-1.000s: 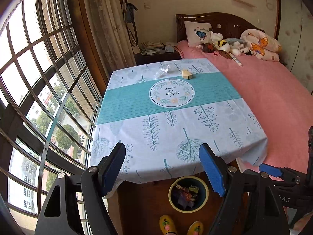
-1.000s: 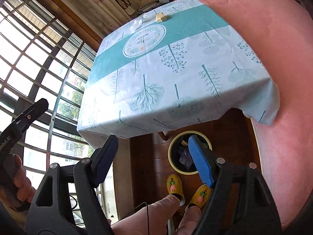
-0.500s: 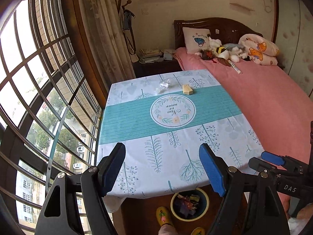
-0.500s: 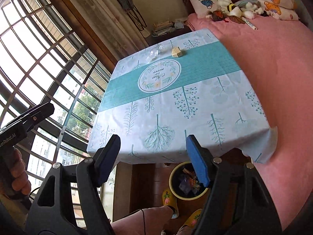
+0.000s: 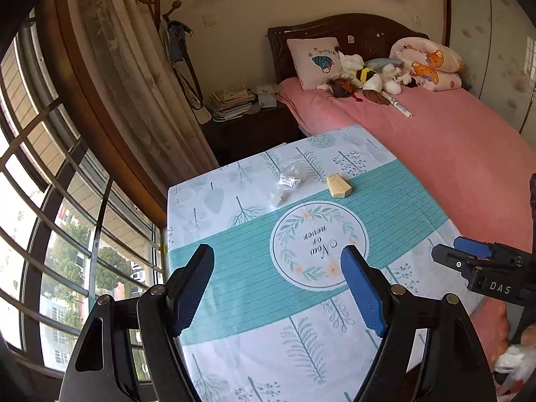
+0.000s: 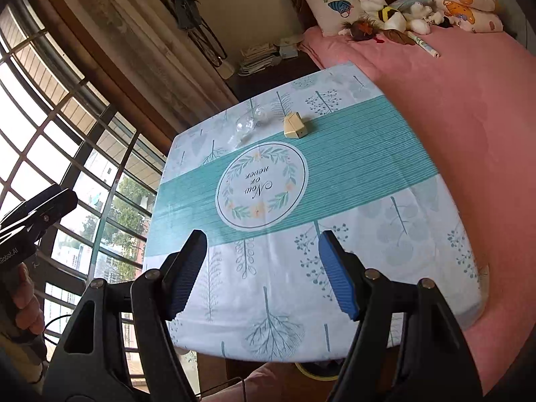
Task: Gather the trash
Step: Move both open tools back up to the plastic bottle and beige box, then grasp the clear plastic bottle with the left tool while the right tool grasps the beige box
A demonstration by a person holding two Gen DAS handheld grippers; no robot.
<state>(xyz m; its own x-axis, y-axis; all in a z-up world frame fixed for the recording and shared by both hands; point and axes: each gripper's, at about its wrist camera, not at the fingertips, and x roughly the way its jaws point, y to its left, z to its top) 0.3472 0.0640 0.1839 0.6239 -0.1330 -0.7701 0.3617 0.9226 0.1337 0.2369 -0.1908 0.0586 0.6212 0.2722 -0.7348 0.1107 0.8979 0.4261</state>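
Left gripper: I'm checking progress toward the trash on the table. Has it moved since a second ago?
Yes. The left gripper has advanced over the table toward the far-edge wrapper and block; the bin has dropped from view.

Black gripper frames, blue ribbed fingers (image 5: 361, 296), silver screws.

The right gripper (image 6: 261, 273) hangs wide and empty above the tablecloth (image 6: 351, 174); far off lie clear plastic (image 6: 246, 124) and a beige box (image 6: 294, 126).
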